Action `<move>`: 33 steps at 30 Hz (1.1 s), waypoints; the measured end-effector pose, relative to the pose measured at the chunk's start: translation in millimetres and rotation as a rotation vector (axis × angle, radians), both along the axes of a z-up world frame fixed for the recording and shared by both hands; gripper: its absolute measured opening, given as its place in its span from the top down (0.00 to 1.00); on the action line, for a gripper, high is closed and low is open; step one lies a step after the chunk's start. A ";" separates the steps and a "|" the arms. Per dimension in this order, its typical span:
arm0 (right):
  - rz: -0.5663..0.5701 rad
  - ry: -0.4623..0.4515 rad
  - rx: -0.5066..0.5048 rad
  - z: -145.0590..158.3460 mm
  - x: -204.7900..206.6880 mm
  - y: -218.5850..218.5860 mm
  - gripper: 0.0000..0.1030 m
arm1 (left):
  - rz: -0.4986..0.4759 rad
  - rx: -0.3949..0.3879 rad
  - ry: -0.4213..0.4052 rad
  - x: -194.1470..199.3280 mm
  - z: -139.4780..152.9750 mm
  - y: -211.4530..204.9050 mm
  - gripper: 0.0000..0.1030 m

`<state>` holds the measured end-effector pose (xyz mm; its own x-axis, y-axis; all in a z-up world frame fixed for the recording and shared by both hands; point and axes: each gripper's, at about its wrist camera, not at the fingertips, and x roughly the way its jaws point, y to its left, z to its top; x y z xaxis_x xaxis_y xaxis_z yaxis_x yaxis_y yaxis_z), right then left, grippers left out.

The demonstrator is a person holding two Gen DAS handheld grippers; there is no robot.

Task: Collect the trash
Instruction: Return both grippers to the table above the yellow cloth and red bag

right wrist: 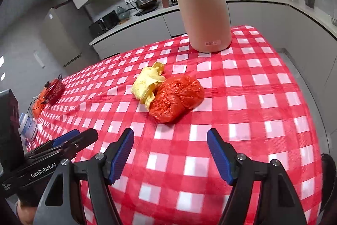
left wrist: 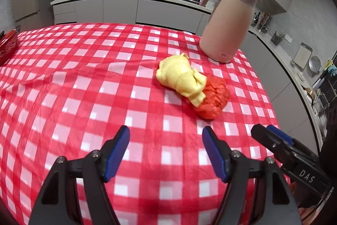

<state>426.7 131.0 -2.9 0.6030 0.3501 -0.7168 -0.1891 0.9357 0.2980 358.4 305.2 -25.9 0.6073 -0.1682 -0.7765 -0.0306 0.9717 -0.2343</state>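
Two hand-held grippers, left and right, hang released, empty, short of my trash: yellow wad touching red bag, mid-bench. Risk: overreach topples jug; tablecloth snags.

White letters "DAS" stand on the black body of the right gripper, at four o'clock in the left wrist view. "GenRobot.AI" stands on the black left gripper, at eight o'clock in the right wrist view. The barcode sticker on the tall pink plastic jug is unreadable.

My left gripper and right gripper: black frames, ribbed blue pads, silver pivot screws. White lettering "GenRobot.AI" and "DAS" on the bodies. Dark sleeve, possibly, at frame edge.
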 end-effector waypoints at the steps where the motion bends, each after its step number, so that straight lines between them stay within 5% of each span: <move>1: -0.012 0.005 -0.008 -1.8 3.0 3.7 0.29 | -0.010 -0.004 0.003 4.1 -1.1 2.4 0.30; 30: -0.045 0.121 -0.073 -61.3 108.3 33.9 0.29 | -0.061 -0.031 0.050 68.2 -22.2 13.9 0.30; 33: -0.097 0.080 -0.128 -57.4 106.6 22.9 0.29 | -0.073 -0.026 0.056 70.8 -24.1 10.1 0.30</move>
